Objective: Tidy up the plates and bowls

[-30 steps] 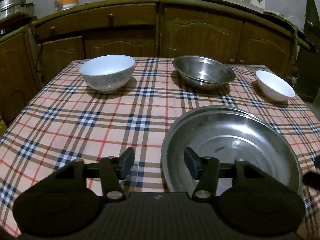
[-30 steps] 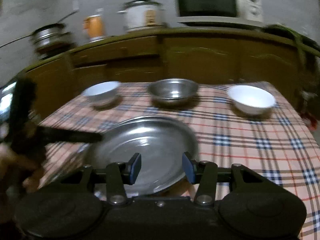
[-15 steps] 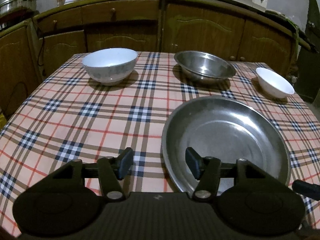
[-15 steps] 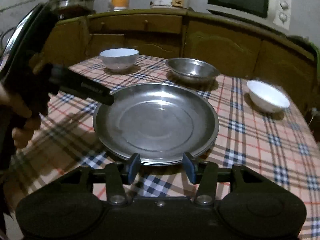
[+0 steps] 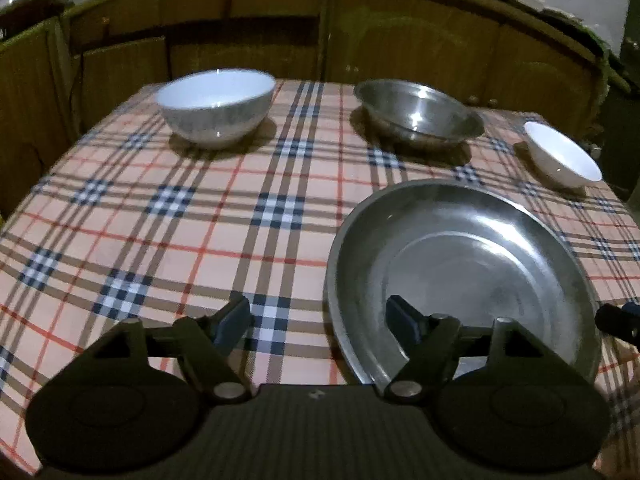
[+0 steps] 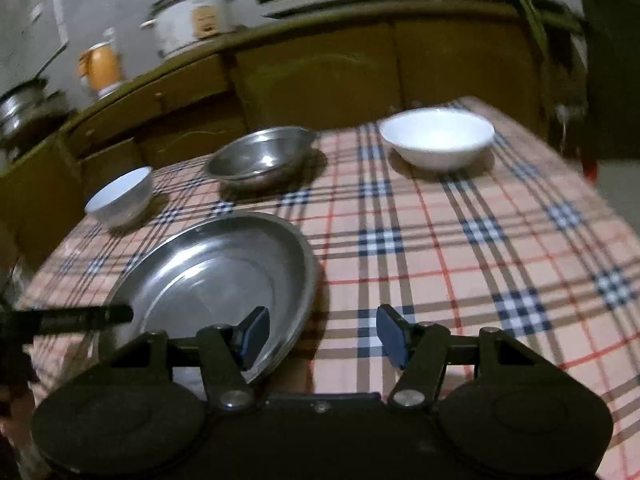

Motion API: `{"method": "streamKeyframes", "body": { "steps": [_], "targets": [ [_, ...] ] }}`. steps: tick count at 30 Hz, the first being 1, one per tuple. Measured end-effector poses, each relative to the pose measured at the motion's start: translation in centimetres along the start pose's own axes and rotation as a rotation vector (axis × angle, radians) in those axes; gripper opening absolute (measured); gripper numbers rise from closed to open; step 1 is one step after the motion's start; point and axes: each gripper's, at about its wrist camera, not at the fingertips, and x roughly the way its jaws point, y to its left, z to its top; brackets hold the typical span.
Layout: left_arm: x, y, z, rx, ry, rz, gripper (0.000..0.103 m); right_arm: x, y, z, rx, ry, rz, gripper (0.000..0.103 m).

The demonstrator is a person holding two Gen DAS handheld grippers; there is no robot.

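Observation:
A large steel plate point(image 5: 460, 264) lies on the plaid tablecloth point(image 5: 200, 220) at the near right; it also shows in the right wrist view point(image 6: 216, 276). At the far side stand a white bowl point(image 5: 214, 108), a steel bowl point(image 5: 416, 114) and a smaller white bowl point(image 5: 560, 156). The right wrist view shows the same steel bowl point(image 6: 260, 158), the smaller white bowl point(image 6: 436, 138) and the far-left white bowl point(image 6: 120, 196). My left gripper point(image 5: 318, 322) is open and empty, its right finger over the plate's near rim. My right gripper point(image 6: 322, 334) is open and empty, its left finger over the plate's right rim.
Wooden cabinets point(image 5: 400, 40) run behind the table. A rice cooker point(image 6: 192, 20), an orange jug point(image 6: 102, 66) and a pot point(image 6: 22, 108) stand on the counter. The table's right edge point(image 6: 600, 184) drops off to the floor.
The left gripper has moved a little forward and lower toward the bowls. The right gripper has swung to the right, so the plate now lies at its left and the small white bowl ahead.

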Motion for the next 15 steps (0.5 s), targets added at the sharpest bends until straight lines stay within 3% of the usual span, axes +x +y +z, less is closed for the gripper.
{"method": "streamKeyframes", "body": {
  "steps": [6,9,11,15],
  "targets": [
    [1.6,0.0,0.5,0.005,0.022,-0.009,0.076,2.7,-0.3,0.4,0.059,0.057,0.052,0.072],
    [1.9,-0.4,0.9,0.024,0.018,-0.040,0.060,3.4,-0.1,0.5,0.086,0.056,0.062,0.067],
    [2.0,-0.8,1.2,0.038,0.023,-0.074,0.036,3.8,0.0,0.7,0.100,0.071,0.092,0.025],
    [1.9,-1.4,1.2,0.031,0.036,-0.067,0.035,3.9,0.7,0.8,0.092,0.079,0.078,0.025]
  ]
}}
